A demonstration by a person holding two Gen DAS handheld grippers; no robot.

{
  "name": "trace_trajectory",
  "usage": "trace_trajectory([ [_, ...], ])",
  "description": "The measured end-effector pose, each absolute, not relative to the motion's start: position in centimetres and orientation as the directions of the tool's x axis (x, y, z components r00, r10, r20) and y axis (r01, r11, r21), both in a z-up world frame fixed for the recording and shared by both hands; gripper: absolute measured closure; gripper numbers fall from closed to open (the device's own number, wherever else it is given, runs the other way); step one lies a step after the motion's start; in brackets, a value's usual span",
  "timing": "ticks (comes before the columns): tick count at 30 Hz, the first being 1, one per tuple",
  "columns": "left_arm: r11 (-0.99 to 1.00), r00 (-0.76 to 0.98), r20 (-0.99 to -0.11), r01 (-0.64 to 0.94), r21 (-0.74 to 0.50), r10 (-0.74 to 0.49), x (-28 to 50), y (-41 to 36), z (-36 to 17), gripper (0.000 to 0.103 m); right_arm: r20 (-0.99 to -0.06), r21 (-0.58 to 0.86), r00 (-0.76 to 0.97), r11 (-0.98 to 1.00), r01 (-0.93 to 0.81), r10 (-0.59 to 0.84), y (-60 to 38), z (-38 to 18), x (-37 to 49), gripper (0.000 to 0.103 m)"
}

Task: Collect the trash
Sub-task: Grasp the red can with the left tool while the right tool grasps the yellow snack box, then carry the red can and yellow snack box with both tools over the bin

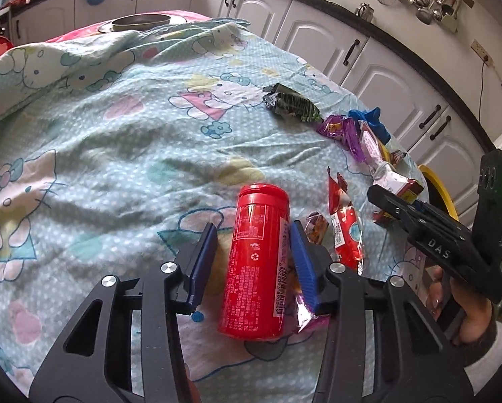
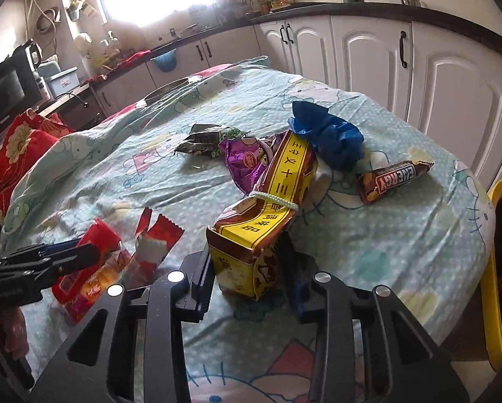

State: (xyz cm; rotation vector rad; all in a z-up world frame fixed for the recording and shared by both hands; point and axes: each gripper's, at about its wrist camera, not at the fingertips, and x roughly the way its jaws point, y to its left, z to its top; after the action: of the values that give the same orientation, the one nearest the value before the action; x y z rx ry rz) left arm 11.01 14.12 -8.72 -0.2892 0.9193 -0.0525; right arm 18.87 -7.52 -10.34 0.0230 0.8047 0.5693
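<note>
Canister (image 1: 256,262) between spread left gripper (image 1: 252,258) only left-view; yellow packet (image 2: 261,235) between spread right gripper (image 2: 247,268).

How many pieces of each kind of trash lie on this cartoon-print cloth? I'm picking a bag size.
Red canister: 1
Yellow-brown carton: 1
Energy bar: 1
Blue crumpled bag: 1
Loose wrappers: 4 (green wrapper, purple wrapper, red wrapper, small brown wrapper)
Total: 8

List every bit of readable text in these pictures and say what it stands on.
"ENERGY": brown snack bar wrapper.
"DAS": right gripper, on its black body.
Chinese characters: yellow band of the brown-and-yellow carton; not all legible.
Fine print, recycling mark and barcode: red can; too small to read.
</note>
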Motion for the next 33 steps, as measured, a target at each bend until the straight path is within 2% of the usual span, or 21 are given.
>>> trace_trajectory([
  [4, 0.957, 0.593, -0.783, -0.07, -0.281, -0.187, 11.1, 14.0, -8.9, 0.076, -0.666, 0.219, 0.555, 0.842, -0.494, 0.499, -7.9, -10.0, 18.1, 0.069],
  [15, 0.962, 0.594, -0.786, -0.072, -0.263, -0.17, 10.7, 13.7, -8.6, 0.077, -0.637, 0.188, 0.556, 0.807, -0.56, 0.534, -8.3, -8.4, 16.1, 0.069],
  [26, 0.969, 0.694, -0.71, -0.071, -0.237, -0.123, 10.4, 13.1, -5.1, 0.078, -0.612, 0.175, 0.567, 0.795, -0.581, 0.55, -9.4, -6.9, 14.8, 0.069],
  [33, 0.972, 0.728, -0.671, -0.029, -0.233, -0.139, 11.1, 11.3, -3.0, 0.078, -0.598, 0.158, 0.583, 0.793, -0.588, 0.551, -10.4, -5.9, 14.2, 0.069],
])
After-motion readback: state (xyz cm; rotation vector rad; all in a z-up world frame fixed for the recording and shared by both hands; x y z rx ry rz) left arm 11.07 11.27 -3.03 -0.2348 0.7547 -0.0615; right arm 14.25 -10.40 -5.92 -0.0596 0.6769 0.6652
